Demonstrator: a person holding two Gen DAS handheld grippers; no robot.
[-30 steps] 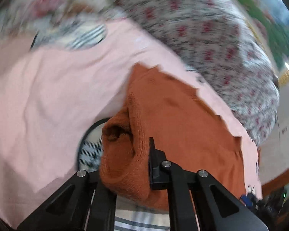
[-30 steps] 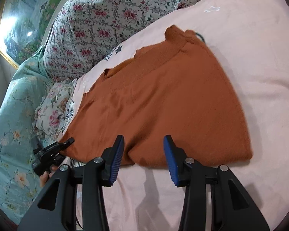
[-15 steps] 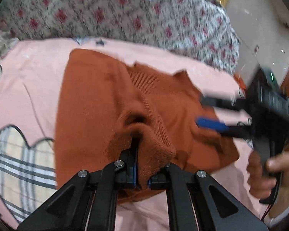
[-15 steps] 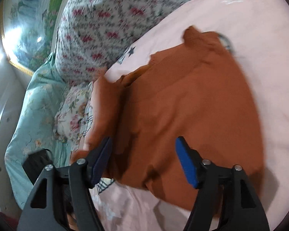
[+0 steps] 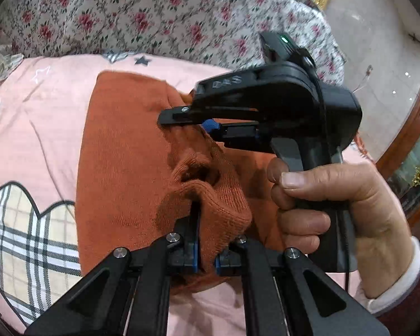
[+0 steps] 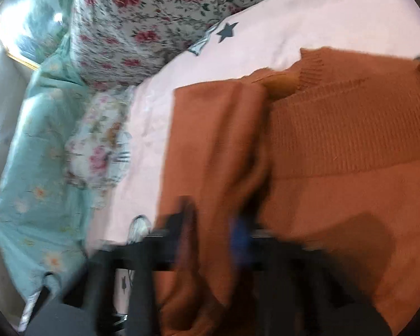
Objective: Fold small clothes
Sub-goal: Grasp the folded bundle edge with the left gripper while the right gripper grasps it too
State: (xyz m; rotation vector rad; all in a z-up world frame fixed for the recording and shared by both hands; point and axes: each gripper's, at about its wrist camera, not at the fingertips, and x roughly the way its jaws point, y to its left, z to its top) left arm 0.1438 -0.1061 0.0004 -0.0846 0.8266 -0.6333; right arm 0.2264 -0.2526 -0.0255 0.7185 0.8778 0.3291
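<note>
An orange knit garment (image 5: 120,154) lies on the pink bedsheet (image 5: 42,112), with one side folded over the rest. My left gripper (image 5: 208,252) is shut on a bunched edge of the knit at the near side. My right gripper (image 5: 186,124), held by a hand (image 5: 336,190), reaches in from the right, and its jaws are closing on a raised ridge of the same fabric. The right wrist view is blurred. There the orange garment (image 6: 336,196) fills the frame, with a fold of it between the fingers of the right gripper (image 6: 214,229). Its ribbed band shows at the upper right.
A floral quilt (image 5: 154,14) is heaped along the far side of the bed. A teal flowered blanket (image 6: 28,140) lies beyond the bedsheet (image 6: 294,22) on the left. A plaid heart print (image 5: 28,224) marks the sheet. Shiny floor (image 5: 378,42) shows past the bed's right edge.
My left gripper has carried its edge of the garment across, folding one side over. The right gripper opened wide, swept toward the fold and now closes on it.
</note>
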